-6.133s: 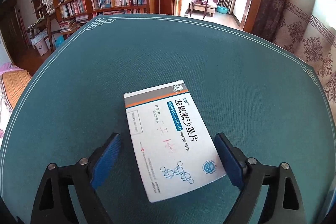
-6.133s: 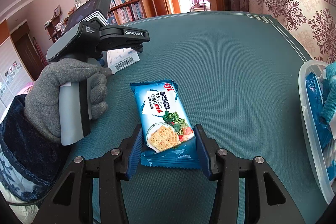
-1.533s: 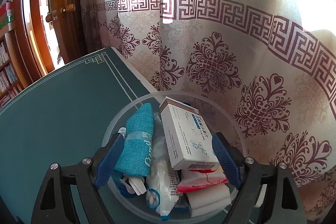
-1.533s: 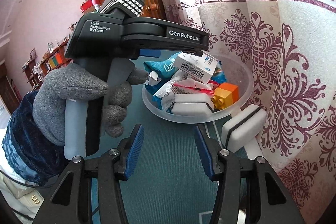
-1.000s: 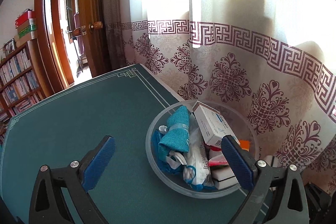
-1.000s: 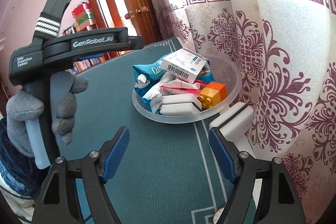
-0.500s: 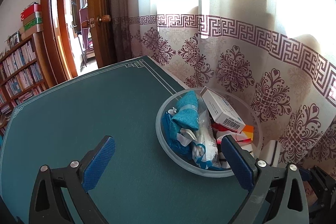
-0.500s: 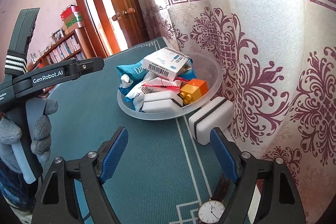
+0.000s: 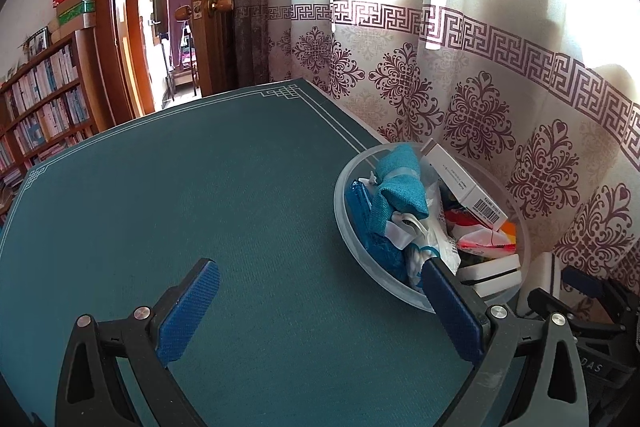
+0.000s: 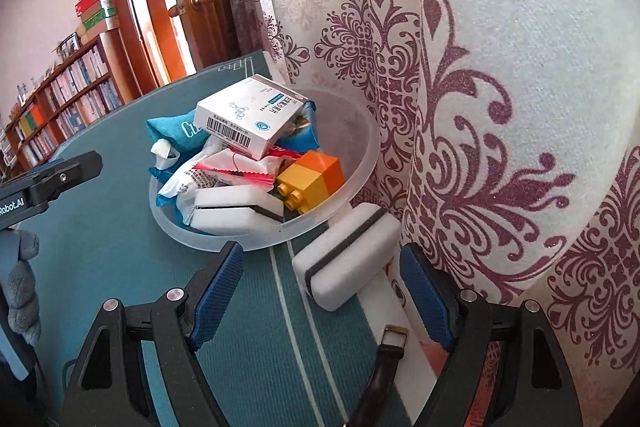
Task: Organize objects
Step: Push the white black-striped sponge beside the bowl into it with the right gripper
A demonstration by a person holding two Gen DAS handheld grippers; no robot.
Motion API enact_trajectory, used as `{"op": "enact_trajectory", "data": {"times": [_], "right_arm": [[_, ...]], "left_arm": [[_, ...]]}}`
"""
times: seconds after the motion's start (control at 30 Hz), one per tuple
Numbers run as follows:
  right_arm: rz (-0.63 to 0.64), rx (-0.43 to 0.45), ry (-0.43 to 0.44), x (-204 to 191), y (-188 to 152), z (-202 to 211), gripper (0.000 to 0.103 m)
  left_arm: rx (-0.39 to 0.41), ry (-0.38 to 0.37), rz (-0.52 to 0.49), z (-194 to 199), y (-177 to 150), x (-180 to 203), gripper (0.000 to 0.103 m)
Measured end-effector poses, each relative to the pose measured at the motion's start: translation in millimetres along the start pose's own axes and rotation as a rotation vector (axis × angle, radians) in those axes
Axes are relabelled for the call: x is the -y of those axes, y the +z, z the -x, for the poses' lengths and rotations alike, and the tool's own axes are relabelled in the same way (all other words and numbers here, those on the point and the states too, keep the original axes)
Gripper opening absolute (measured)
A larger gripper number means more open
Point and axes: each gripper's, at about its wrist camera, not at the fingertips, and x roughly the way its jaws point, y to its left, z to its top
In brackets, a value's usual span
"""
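A clear plastic bowl (image 9: pixel 340 195) (image 10: pixel 360 179) stands at the teal table's corner by the curtain. It holds a white medicine box (image 9: pixel 464 187) (image 10: pixel 248 119), a teal pouch (image 9: pixel 400 183), snack packs, an orange-yellow toy brick (image 10: pixel 312 175) and a white sponge (image 10: pixel 232 211). My left gripper (image 9: pixel 318 279) hangs open and empty over the table, left of the bowl. My right gripper (image 10: pixel 320 263) is open, and a second white sponge block (image 10: pixel 348 255) lies on the table between its fingers, untouched by the pads.
A patterned curtain (image 10: pixel 500 107) hangs close behind the bowl and the table edge. A watch strap (image 10: pixel 384 351) lies near my right finger. The left gripper's body (image 10: pixel 48 179) and a grey gloved hand (image 10: pixel 24 287) show at the left. Bare teal table (image 9: pixel 200 187) stretches towards the bookshelf (image 9: pixel 40 107).
My left gripper has let the medicine box go in the bowl and drawn back to the left. My right gripper has swung right and down, so the loose sponge now sits between its fingers.
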Motion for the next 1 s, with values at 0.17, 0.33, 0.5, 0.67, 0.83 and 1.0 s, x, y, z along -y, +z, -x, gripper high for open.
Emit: {"op": "enact_trajectory", "data": {"times": [0.17, 0.33, 0.5, 0.67, 0.83, 1.0], "right_arm": [[0.021, -0.044, -0.035, -2.6, 0.6, -14.9, 0.047], [0.017, -0.032, -0.046, -1.4, -1.0, -12.4, 0.039], [-0.005, 0.011, -0.034, -1.5, 0.3, 8.5, 0.038], [0.056, 0.089, -0.018, -20.0, 11.7, 30.8, 0.038], [0.138, 0.138, -0.053, -35.9, 40.6, 22.3, 0.038], [0.151, 0.133, -0.071, -33.6, 68.5, -0.3, 0.039]], "left_arm": [[-0.018, -0.004, 0.015, -5.0, -2.9, -5.3, 0.103], [-0.027, -0.011, 0.024, -6.3, -4.3, -7.0, 0.103], [-0.024, -0.016, 0.021, -4.9, -4.4, -5.6, 0.103], [-0.027, -0.022, 0.018, -4.4, -5.5, -4.5, 0.103], [-0.026, -0.024, 0.01, -1.9, -8.5, -3.7, 0.103], [-0.031, -0.025, 0.022, -2.1, -10.5, -8.4, 0.103]]}}
